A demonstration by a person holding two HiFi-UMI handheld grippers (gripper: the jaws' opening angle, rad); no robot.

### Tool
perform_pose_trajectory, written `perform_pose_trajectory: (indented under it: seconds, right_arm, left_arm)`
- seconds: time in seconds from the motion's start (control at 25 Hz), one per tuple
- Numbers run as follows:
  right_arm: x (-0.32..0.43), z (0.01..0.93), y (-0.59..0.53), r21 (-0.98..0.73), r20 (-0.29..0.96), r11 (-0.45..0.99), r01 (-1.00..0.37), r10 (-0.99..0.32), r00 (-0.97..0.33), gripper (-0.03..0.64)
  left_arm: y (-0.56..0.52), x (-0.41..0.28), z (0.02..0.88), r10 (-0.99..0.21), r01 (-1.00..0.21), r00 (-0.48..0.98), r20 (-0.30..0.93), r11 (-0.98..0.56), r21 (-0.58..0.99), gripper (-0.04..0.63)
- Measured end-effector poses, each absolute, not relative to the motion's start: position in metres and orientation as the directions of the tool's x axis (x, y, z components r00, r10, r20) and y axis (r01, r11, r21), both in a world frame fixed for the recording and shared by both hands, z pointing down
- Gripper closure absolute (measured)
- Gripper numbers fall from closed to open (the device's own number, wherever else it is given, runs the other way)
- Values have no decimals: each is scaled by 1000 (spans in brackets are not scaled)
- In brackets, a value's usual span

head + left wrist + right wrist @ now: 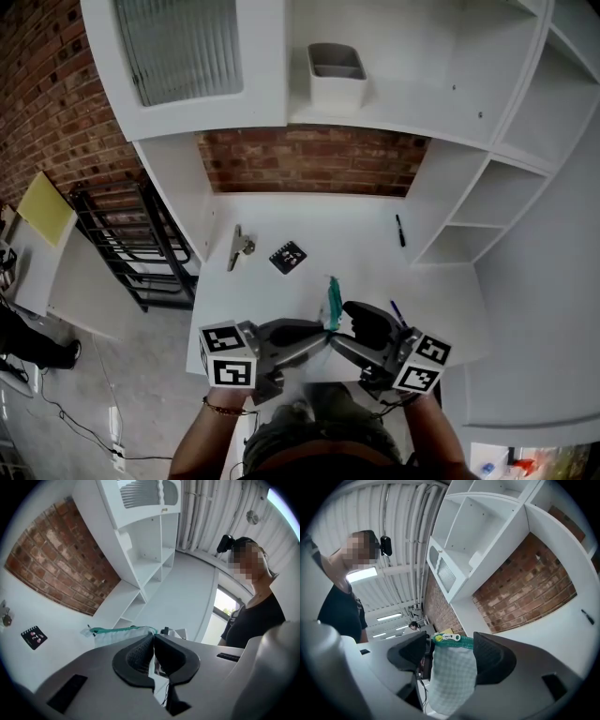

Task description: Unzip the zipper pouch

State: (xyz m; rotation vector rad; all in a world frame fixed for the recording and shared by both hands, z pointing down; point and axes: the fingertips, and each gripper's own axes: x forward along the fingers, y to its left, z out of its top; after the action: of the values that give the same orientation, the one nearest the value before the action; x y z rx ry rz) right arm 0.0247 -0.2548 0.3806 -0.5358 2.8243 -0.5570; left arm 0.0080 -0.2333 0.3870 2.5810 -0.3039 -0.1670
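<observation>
Head view: a person holds both grippers low over a white desk [309,220], their tips meeting at a small pouch [332,298] that is raised between them, off the desk top. The pouch is white mesh with a green zipper band along its upper edge.

Left gripper view: the left gripper [153,639] has its jaws pressed together on a thin edge of the pouch, with a sliver of white fabric pinched between the dark pads. The rest of the pouch stretches away to the left of the jaws, green band on top.

Right gripper view: the right gripper [451,641] has its jaws apart with the end of the pouch standing between them. The right-hand pad lies against the mesh, while a dark gap shows between the left-hand pad and the fabric, so it is not clamped. The white zipper pull [449,638] lies flat on the green band at the top of the pouch, level with the jaw tips.

Farther back on the desk lie a black card [288,257], a small metal object [240,247] to its left, and a black pen [400,231] near the right side. A white bin [337,75] stands on the shelf above
</observation>
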Motion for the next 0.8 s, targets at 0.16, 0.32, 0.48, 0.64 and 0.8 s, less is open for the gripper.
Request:
perform_pose_trajectory:
  seconds: [0.16,0.32,0.48,0.64,0.8]
  right_arm:
    - [21,366,-249,-421,-192,874,-245,-349,-917,353]
    - [15,360,-246,-405,-197,889,-214,-313,-929,396]
    - [17,358,-248,-446,-220,880,-164,-286,-933,416]
    - [12,354,-248,-442,-214,885,-143,-259,-942,413]
    - [4,350,-241,-436,-219,893,-108,-221,-950,414]
  left_arm:
    - [-232,2,379,-269,-200,961,-68,-842,501,588]
    - [-229,-3,380,-279,-213,958,-66,-846,488,588]
    - [-222,-4,378,-262,-202,963,-68,-864,461,588]
    - [-216,-5,375,-238,-194,970,-52,-883,427,588]
    - [-212,-4,378,-233,-189,971,-55,-886,423,588]
